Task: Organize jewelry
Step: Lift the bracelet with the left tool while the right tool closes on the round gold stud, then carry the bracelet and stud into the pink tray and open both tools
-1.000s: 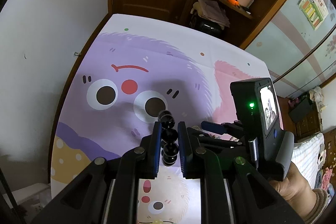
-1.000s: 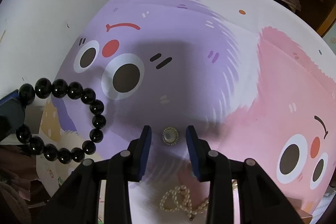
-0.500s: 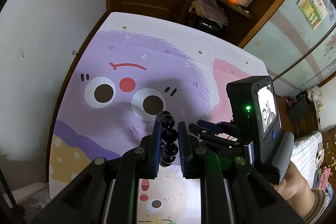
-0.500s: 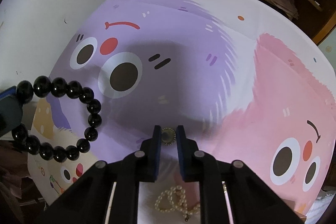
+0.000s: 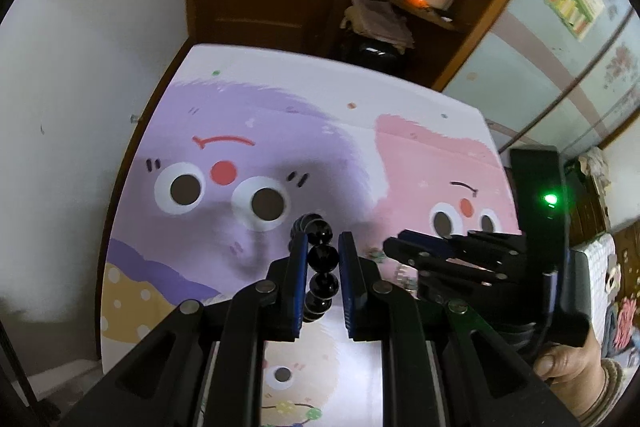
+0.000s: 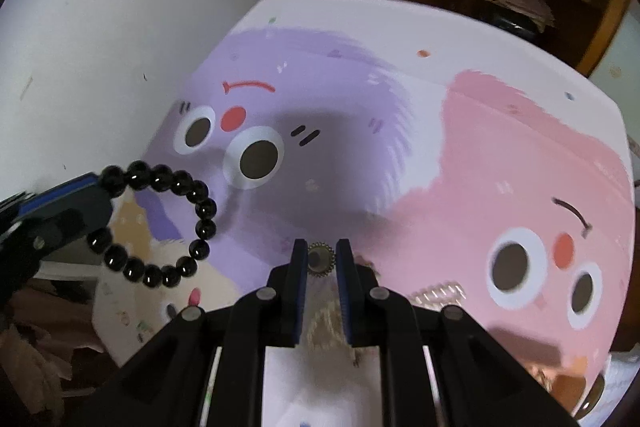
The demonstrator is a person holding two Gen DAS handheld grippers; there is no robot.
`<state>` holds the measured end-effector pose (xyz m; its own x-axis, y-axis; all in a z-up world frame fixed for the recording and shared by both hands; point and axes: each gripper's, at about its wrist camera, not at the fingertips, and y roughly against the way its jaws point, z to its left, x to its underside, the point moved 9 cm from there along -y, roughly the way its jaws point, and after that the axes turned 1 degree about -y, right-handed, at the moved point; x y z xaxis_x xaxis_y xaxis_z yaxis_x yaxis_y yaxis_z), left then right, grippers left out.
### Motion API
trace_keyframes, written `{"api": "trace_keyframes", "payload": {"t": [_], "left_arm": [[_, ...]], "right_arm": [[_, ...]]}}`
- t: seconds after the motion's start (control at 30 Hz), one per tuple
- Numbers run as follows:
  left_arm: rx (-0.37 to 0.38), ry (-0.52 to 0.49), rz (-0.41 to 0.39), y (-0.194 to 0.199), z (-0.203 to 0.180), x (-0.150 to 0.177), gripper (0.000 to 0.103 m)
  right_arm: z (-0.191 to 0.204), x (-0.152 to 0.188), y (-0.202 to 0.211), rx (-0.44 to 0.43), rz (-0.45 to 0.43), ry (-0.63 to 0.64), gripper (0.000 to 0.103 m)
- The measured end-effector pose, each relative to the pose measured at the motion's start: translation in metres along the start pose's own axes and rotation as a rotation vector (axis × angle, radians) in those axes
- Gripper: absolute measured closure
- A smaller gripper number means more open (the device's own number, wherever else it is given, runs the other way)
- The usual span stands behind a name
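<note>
Black glossy bead bracelet [image 5: 320,269] sits clamped in the left gripper [image 5: 322,247] jaws above the cartoon-print table [image 6: 500,147]. The right gripper [image 6: 321,255] jaws, having just closed, pinch a round gold-rimmed brooch [image 6: 320,259] off the table.

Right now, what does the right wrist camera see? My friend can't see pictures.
The right gripper pinches a small round brooch above a cartoon monster tablecloth. At left, the left gripper holds a black bead bracelet. Pearls lie blurred below.
</note>
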<state>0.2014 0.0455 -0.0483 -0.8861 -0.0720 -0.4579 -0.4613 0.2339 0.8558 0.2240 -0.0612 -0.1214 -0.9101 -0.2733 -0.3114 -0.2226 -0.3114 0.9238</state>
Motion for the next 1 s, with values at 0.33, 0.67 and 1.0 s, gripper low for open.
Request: {"api": "trace_keyframes", "payload": {"t": [0.33,0.67,1.0], "left_arm": [[0.106,-0.183,-0.019,0.029,-0.114,0.009,0.09],[0.208,-0.317,0.038,0.005,-0.232,0.031,0.09],[0.216,-0.388,0.206,-0.069,-0.28,0.082,0.09]], "right_arm": [[-0.055,0.054,0.099,0.022,-0.114,-0.115,0.089],[-0.126,0.12,0.137,0.09,-0.135,-0.235,0.089],[-0.159,0.172,0.101,0.046,-0.062,-0.353,0.089]]}}
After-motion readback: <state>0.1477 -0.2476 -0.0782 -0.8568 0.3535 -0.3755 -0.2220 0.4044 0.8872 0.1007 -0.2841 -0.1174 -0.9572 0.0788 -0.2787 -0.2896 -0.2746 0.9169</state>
